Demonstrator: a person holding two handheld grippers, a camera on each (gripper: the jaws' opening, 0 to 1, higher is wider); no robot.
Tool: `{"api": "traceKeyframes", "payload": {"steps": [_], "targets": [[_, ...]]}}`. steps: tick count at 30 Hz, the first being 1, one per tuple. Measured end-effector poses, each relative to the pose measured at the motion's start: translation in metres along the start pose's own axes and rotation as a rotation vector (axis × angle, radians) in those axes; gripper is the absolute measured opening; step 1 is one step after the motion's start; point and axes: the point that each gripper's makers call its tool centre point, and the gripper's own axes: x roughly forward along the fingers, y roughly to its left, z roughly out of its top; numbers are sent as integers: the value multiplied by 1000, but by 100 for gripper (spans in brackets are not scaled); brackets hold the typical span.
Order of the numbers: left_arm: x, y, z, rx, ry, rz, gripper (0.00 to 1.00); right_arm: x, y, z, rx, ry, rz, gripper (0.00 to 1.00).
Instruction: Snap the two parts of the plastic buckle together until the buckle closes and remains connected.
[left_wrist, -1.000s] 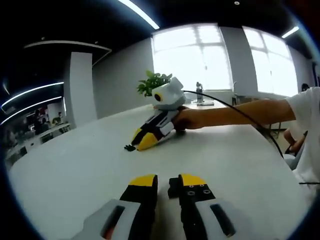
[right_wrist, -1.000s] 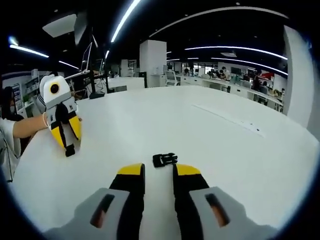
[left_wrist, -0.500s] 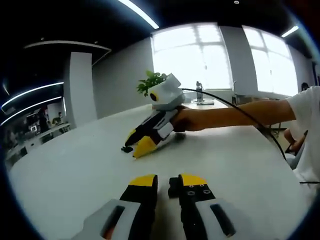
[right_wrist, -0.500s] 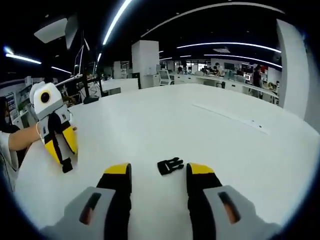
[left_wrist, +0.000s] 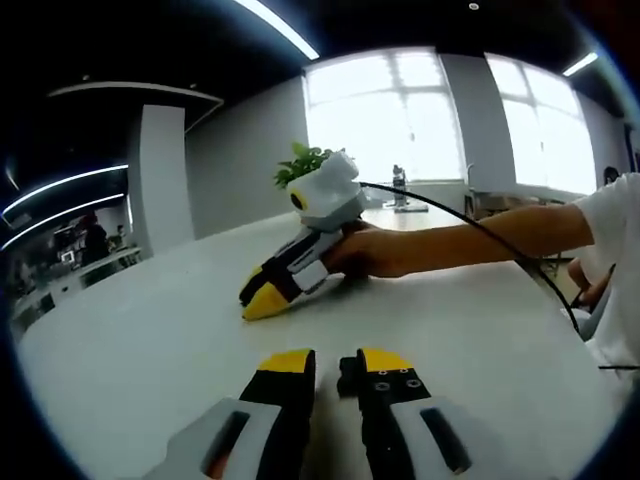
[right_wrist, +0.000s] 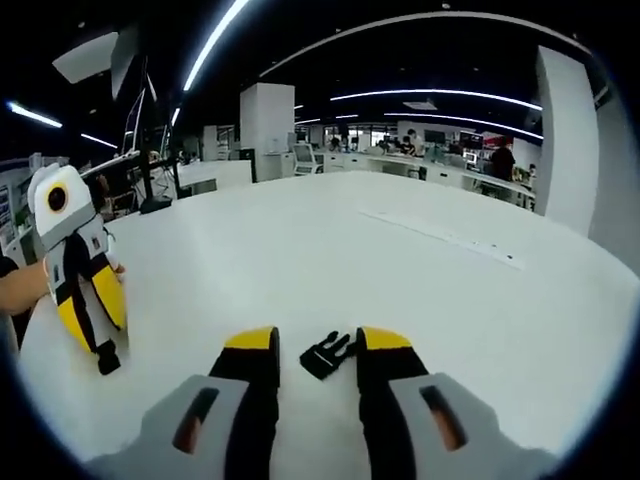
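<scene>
The right gripper (right_wrist: 314, 342) is low over the white table (right_wrist: 420, 270), its jaws apart on both sides of one black buckle part (right_wrist: 326, 355), which lies on the table between the yellow tips (contact with them I cannot tell). The left gripper (left_wrist: 327, 362) is clenched on the other buckle part (left_wrist: 349, 378), a small black piece between its tips. In the right gripper view this piece hangs under the left gripper, near the table's left side.

Left gripper (left_wrist: 328, 368) jaws nearly together; right gripper (right_wrist: 312, 345) jaws apart, low.
</scene>
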Motion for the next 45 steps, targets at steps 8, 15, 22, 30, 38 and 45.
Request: {"api": "traceKeyframes", "payload": {"steps": [8,15,22,30,38,45], "targets": [[1,0,0,1,0,2,16,-3,-1,1,14,-1,-13,20],[1,1,-1,1,1,4,16,-7,23,16,1,-49,78,0],[2,1,-2,5,5,4,16,-6,31,12,15,-23,71,30],[1,2,0,-1,0,6,16,-8,51,11,-13,-22,163,40],[1,2,-1,2,6,7,16,-15,68,0,-128,-9,201,14],[1,2,-1,2,5,9,16,-19,64,-2,-117,-2,198,13]]}}
